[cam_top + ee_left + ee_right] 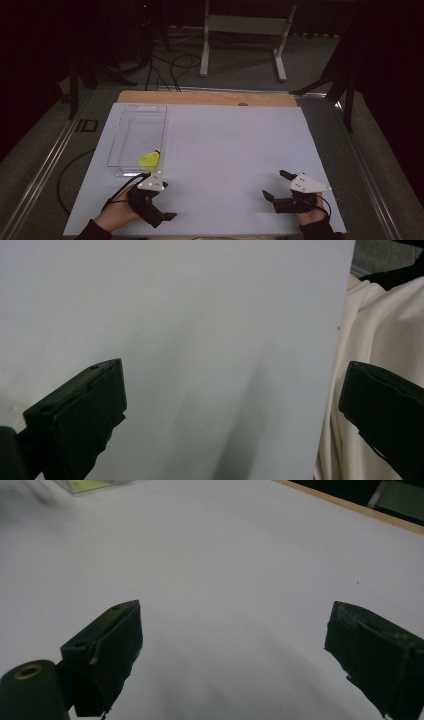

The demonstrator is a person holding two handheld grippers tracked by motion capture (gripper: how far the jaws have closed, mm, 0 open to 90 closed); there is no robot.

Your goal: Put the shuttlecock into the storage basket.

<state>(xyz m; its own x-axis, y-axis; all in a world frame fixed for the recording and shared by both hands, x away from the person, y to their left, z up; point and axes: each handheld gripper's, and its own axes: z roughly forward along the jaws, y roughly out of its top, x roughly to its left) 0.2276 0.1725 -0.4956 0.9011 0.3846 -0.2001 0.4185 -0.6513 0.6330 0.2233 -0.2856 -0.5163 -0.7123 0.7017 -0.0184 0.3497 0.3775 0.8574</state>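
Shuttlecock (149,159): yellow-green, dark tip, lay on side in near end of clear bin (131,116), at table's left. Your L gripper (159,202) sat just below bin's near wall, jaws wide, nothing held, pointing twd table's near edge. Your R gripper (276,185) well apart at near right, jaws wide too, empty. White sheet (235,145) btwn them bare. Only bin wall stood btwn L gripper & shuttlecock.

Yellow object (149,160) in clear tray (131,116): too small for me to identify. Tray corner cut by my right gripper view's top edge (95,485), blurred. Left gripper (161,210) jaw tips hard to resolve.
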